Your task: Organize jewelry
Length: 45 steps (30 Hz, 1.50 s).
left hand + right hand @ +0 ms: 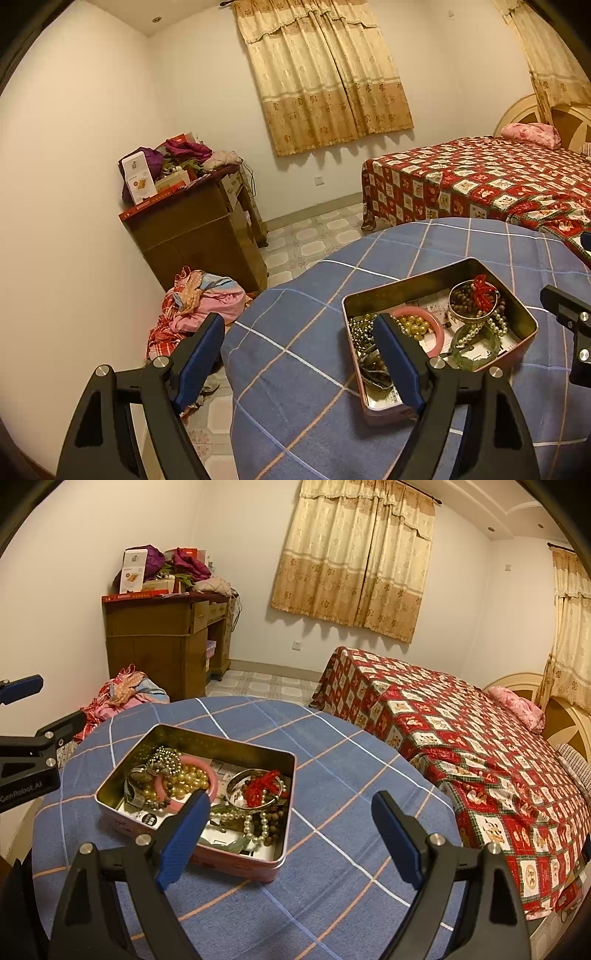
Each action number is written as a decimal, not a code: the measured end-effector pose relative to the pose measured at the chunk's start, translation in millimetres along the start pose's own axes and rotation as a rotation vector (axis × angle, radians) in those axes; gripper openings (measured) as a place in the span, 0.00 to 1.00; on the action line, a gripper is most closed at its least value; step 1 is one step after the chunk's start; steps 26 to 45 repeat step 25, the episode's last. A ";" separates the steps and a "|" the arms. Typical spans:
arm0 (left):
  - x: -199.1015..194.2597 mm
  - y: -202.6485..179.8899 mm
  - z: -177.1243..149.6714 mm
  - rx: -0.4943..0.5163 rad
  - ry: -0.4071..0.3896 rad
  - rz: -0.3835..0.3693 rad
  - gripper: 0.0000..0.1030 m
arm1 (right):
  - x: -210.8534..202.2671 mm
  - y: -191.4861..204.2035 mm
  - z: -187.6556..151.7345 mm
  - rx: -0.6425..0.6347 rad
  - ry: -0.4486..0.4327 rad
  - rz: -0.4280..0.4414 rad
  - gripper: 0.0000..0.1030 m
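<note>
1. Progress: all the jewelry in view lies inside the open tin (195, 797) on the checked cloth (332, 867) of the round table; none shows on the cloth itself. The pieces are piled and overlapping, so the scene fits either a heap awaiting sorting or pieces already gathered in.
2. Contents: pink bangle (212, 781) and gold beads (186, 781) toward 10 o'clock in the tin; red beads (258, 788) in a metal bangle (251, 792) toward 2 o'clock; pearls (255, 825) at 5 o'clock.
3. Orientation: in the right wrist view the tin's long axis runs from 10 to 4 o'clock, opening upward.
4. Left gripper (299, 350): spread wide, holding nothing, at the tin's near end.
5. Right gripper (291, 834): spread wide, holding nothing, over the tin's near corner.
</note>
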<state>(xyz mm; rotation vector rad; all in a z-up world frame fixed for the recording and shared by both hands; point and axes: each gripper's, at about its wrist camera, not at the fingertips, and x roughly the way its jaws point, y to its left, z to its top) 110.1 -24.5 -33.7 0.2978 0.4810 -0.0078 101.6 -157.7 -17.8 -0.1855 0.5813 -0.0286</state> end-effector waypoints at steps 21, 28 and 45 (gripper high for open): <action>4.9 -5.4 -3.2 0.010 -0.004 0.045 0.80 | -1.2 -3.7 1.8 -0.006 -0.010 0.000 0.88; 3.9 -6.0 -3.2 0.012 -0.011 0.039 0.80 | -1.1 -3.4 1.4 -0.005 -0.010 0.000 0.88; 3.9 -6.0 -3.2 0.012 -0.011 0.039 0.80 | -1.1 -3.4 1.4 -0.005 -0.010 0.000 0.88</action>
